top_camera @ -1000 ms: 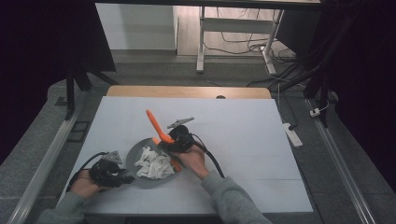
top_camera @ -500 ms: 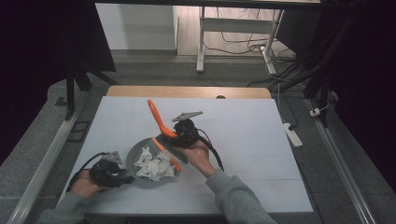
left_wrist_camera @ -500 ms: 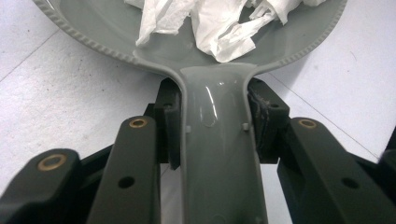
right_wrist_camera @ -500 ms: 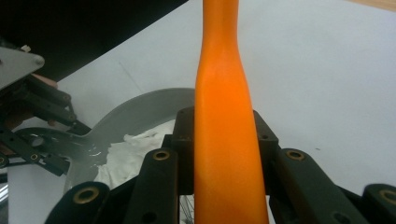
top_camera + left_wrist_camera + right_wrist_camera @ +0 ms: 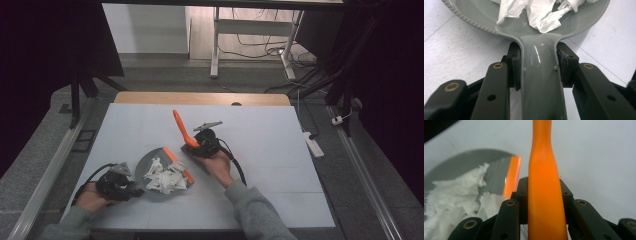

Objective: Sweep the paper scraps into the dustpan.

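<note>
Left gripper [image 5: 134,188]: jaws closed on the handle of the grey dustpan [image 5: 150,180]. In the left gripper view the handle [image 5: 541,82] runs straight out between the two pads, and the pan sits flat on the white table [image 5: 280,150] just beyond the fingertips.

Right gripper [image 5: 192,146]: jaws clamped on the orange brush handle [image 5: 180,126]. In the right gripper view the handle [image 5: 545,185] passes up between the fingers and out of the top edge. Bristle end: cannot tell, hidden below the jaws.

Load: torn white paper scraps [image 5: 165,177] heaped inside the pan, just ahead of the left fingertips. The pan's orange lip [image 5: 177,162] lies just beside the right fingers, on the side toward the left gripper.

Step, as judged: sweeping stage looks finished or nearly so; no scraps visible on the table outside the pan. The brush is lifted off the lip, handle tilted up and away from the person.

Next move likely calls for keeping the pan level while lifting, since the scraps are light and loose and the lip side is open.

Room: bare table beyond and to the outer side of the right fingers. The near table edge is close behind both hands.
</note>
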The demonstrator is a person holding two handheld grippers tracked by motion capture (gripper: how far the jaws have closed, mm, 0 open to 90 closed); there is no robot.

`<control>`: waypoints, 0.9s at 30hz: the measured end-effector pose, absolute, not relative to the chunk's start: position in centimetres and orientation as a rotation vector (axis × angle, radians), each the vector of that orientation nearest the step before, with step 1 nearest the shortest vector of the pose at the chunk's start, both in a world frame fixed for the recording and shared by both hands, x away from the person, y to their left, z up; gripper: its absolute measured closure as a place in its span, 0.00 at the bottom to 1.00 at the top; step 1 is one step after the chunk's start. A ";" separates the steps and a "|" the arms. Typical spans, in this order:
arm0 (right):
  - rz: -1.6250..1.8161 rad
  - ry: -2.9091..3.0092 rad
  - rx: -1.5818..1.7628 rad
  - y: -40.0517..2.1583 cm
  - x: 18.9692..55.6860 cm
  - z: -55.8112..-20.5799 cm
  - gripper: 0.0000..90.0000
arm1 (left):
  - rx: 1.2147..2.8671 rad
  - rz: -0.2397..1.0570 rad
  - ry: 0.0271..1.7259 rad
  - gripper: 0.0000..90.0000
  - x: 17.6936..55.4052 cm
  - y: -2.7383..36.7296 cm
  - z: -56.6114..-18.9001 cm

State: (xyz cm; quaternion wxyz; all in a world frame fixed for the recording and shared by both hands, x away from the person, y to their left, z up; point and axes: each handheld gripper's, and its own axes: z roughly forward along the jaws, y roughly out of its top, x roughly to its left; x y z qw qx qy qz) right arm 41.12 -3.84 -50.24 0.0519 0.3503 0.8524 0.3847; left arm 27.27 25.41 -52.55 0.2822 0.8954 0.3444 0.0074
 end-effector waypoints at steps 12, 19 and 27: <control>1.297 2.691 0.893 1.7 37.7 -49.6 0.78 | 2.400 0.019 0.924 0.68 27.3 25.2 -52.6; 1.348 2.604 0.932 0.1 38.7 -48.2 0.78 | 2.390 0.012 0.923 0.68 27.3 25.3 -52.7; 1.353 2.552 0.987 -2.1 39.5 -47.7 0.78 | 2.376 0.008 0.930 0.68 27.3 25.4 -52.8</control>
